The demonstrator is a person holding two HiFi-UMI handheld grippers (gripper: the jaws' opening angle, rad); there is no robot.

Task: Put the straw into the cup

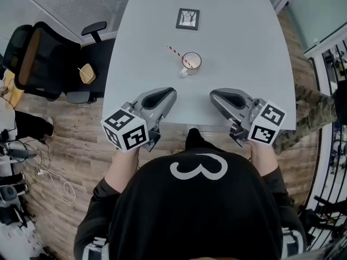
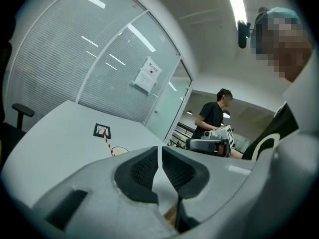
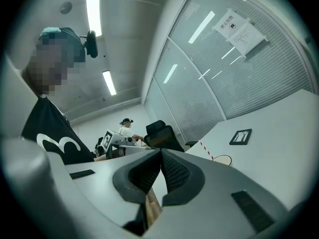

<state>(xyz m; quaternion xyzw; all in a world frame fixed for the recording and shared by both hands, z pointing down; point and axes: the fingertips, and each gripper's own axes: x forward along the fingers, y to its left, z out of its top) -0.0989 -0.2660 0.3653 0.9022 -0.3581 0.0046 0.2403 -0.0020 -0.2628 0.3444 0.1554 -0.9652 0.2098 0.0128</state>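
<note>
A white cup stands near the middle of the grey table, with a red-and-white striped straw leaning out of it to the upper left. My left gripper and right gripper hover over the table's near edge, well short of the cup, tips turned toward each other. In the left gripper view the jaws meet at the tips with nothing between them, and the cup shows beyond. The right gripper's jaws are likewise shut and empty, the cup far off.
A small black-framed picture lies at the table's far side. A black office chair stands left of the table. A person's leg in camouflage trousers is at the right edge. Wood floor surrounds the table.
</note>
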